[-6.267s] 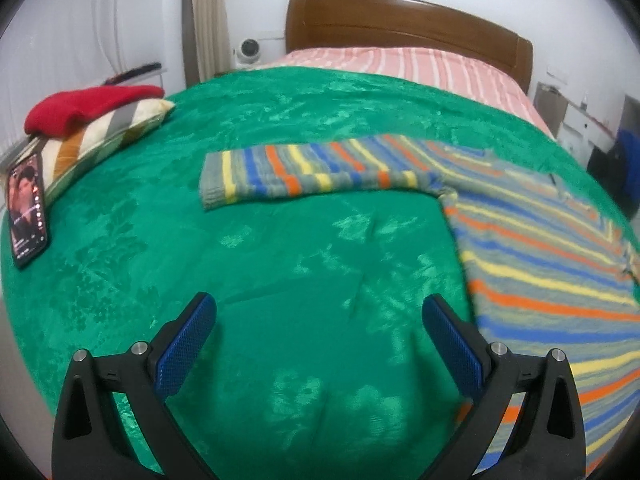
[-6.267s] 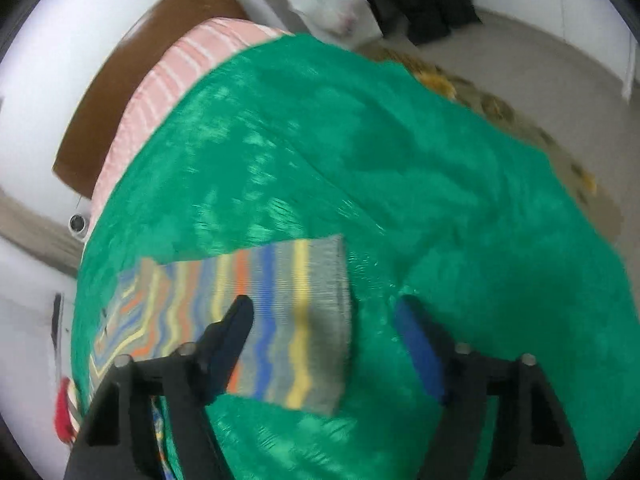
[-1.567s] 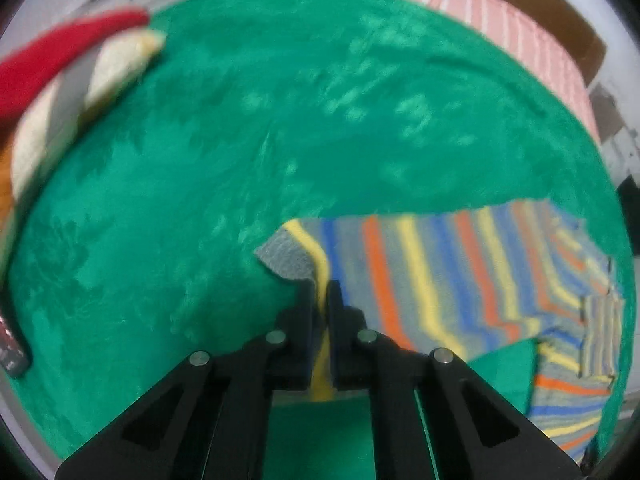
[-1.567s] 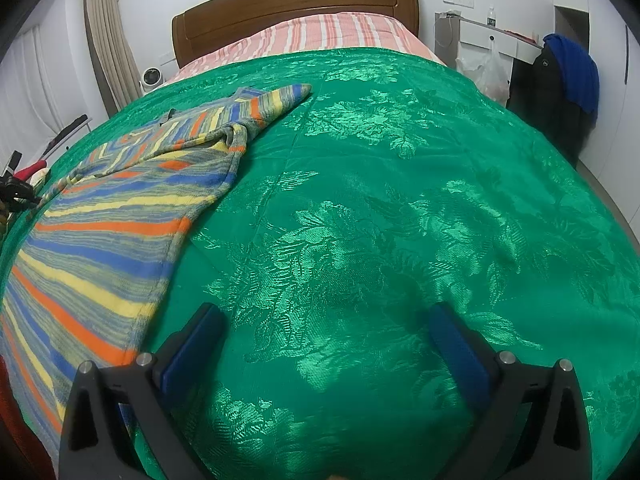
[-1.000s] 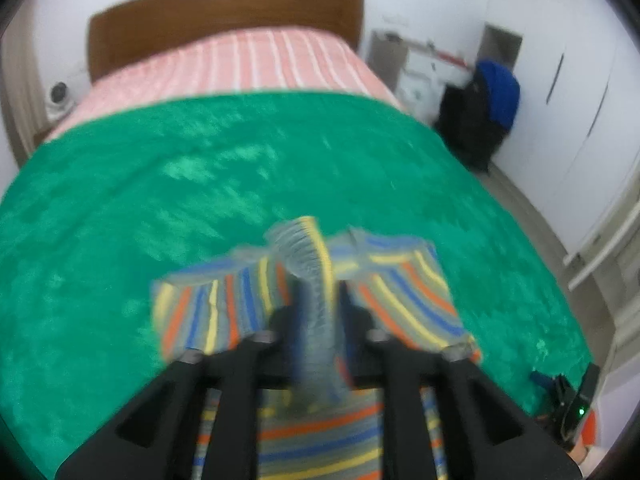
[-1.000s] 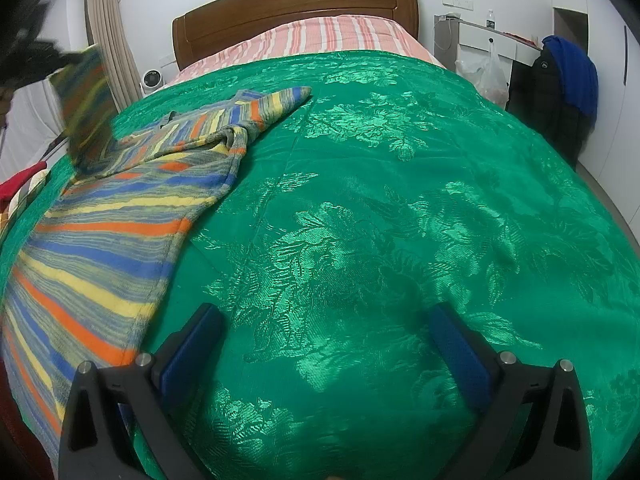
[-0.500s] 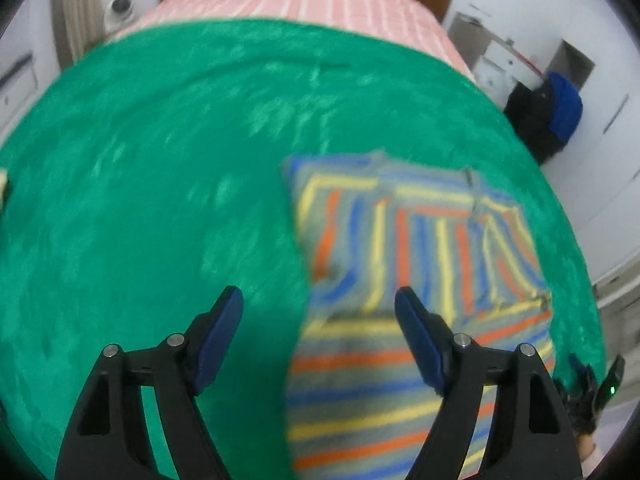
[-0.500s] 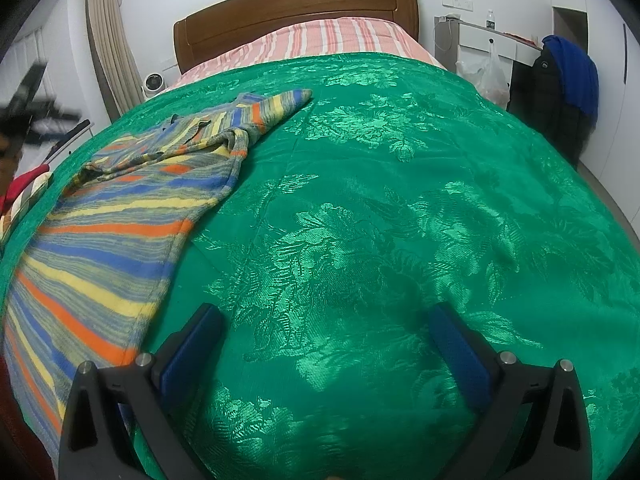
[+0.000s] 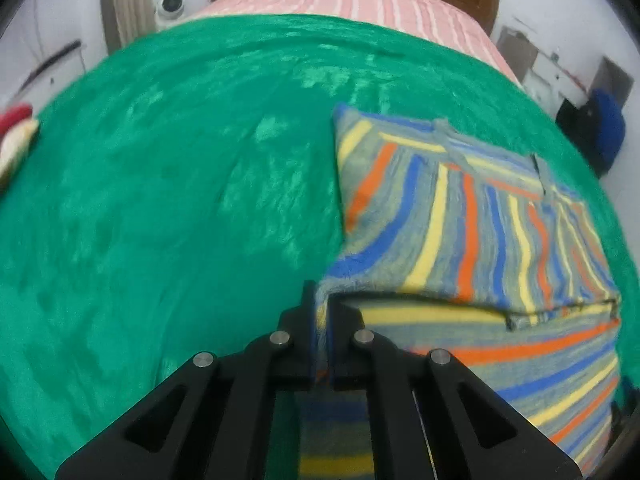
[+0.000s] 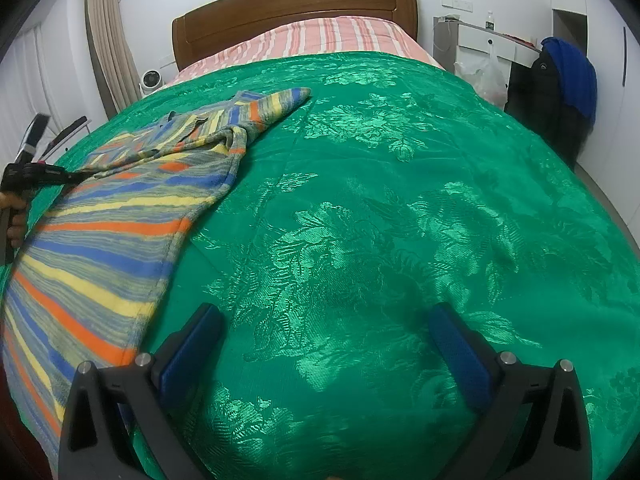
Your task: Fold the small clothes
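A striped sweater [image 9: 480,240] in grey, blue, yellow and orange lies on the green bedspread [image 9: 160,200], its left sleeve folded across the chest. My left gripper [image 9: 322,312] has its jaws closing tight, and they pinch the sweater's left edge just below the folded sleeve. In the right wrist view the sweater [image 10: 120,220] lies at the left, with its other sleeve stretched toward the headboard. There a hand [image 10: 16,216] holds the left gripper [image 10: 72,178] at the sweater's far side. My right gripper [image 10: 328,344] hangs open over bare bedspread [image 10: 400,200], right of the sweater's hem, with nothing between its fingers.
A pink striped sheet [image 10: 328,36] and a wooden headboard [image 10: 296,4] lie at the far end of the bed. A pillow with a red cloth [image 9: 16,124] is at the left edge. A small white fan [image 10: 152,80] and dark clothes on a chair [image 10: 560,88] flank the bed.
The left gripper let go of the sleeve, which now lies folded over the chest, then dropped lower and shut on the sweater's left edge. The right gripper has not moved.
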Available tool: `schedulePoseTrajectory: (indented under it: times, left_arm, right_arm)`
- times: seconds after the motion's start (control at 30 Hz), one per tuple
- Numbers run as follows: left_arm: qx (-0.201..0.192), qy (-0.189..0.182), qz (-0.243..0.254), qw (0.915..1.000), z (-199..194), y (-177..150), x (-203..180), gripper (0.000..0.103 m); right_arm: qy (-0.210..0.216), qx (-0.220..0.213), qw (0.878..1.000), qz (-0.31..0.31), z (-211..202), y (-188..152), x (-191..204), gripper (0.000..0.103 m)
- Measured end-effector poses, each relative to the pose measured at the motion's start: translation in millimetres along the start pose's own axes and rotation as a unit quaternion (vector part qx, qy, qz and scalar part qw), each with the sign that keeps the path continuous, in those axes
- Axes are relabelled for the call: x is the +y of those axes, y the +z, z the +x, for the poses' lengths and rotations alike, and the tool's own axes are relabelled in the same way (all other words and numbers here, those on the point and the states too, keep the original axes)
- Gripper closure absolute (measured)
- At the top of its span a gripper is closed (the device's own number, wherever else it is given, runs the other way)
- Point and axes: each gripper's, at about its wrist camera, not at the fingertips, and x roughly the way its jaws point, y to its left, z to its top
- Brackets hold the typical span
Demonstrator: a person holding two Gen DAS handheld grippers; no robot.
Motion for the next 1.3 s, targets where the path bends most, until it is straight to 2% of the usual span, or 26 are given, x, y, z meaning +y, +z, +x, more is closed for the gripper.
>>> schedulePoseTrajectory:
  times: [0.1,0.27,0.37,0.43,0.47,0.53,0.57,0.67,0.73,0.83,0.93,1.13,1.23,1.3]
  left_arm:
    - [0.010,0.000,0.009,0.9999,1,-2,0,0.100]
    - [0.042,-0.034,-0.044,0.9976,5,6,15,0.093]
    - [0.045,-0.027,-0.026,0.9983,-5,2,15,0.078]
    - [0.042,-0.012,-0.011,0.9990,-17,-4,17,0.058]
    - [0.041,-0.005,-0.006,0.9991,-25,-8,19,0.056]
    - [0.042,0.008,0.005,0.9991,-41,-16,25,0.042]
    - [0.042,0.014,0.012,0.9990,-50,-21,27,0.039]
    - [0.024,0.027,0.033,0.9988,-87,-34,32,0.024]
    - [0.006,0.034,0.052,0.9981,-111,-43,33,0.009]
    - [-0.012,0.040,0.079,0.9960,-141,-63,31,0.006]
    - [-0.003,0.034,0.101,0.9943,-156,-88,28,0.006]
    - [0.022,0.007,0.102,0.9946,-167,-138,21,0.006]
    - [0.030,-0.001,0.094,0.9951,-170,-155,17,0.006]
    - [0.034,-0.006,0.091,0.9952,-170,-160,16,0.006]
  right_arm:
    - [0.002,-0.002,1.000,0.001,1,0,-1,0.000]
    - [0.002,-0.002,1.000,0.001,1,-1,-1,0.000]
    - [0.002,-0.002,1.000,0.001,1,-1,-1,0.000]
    - [0.003,-0.002,1.000,0.001,1,-1,-1,0.000]
    - [0.003,-0.002,1.000,0.001,1,-1,-1,0.000]
    - [0.003,-0.002,1.000,0.001,0,-1,-1,0.000]
    - [0.004,-0.002,1.000,0.001,1,-1,-1,0.000]
    - [0.004,0.002,1.000,0.001,0,1,-1,0.000]
    - [0.004,0.012,1.000,-0.002,1,4,0,0.000]
    - [0.003,0.048,0.999,-0.016,0,12,3,0.000]
    - [-0.009,0.094,0.995,-0.030,-9,20,1,0.000]
    - [-0.042,0.122,0.991,-0.047,-55,28,-5,0.000]
    - [-0.042,0.111,0.991,-0.069,-83,27,1,0.000]
    - [-0.019,0.061,0.995,-0.082,-112,24,11,0.000]
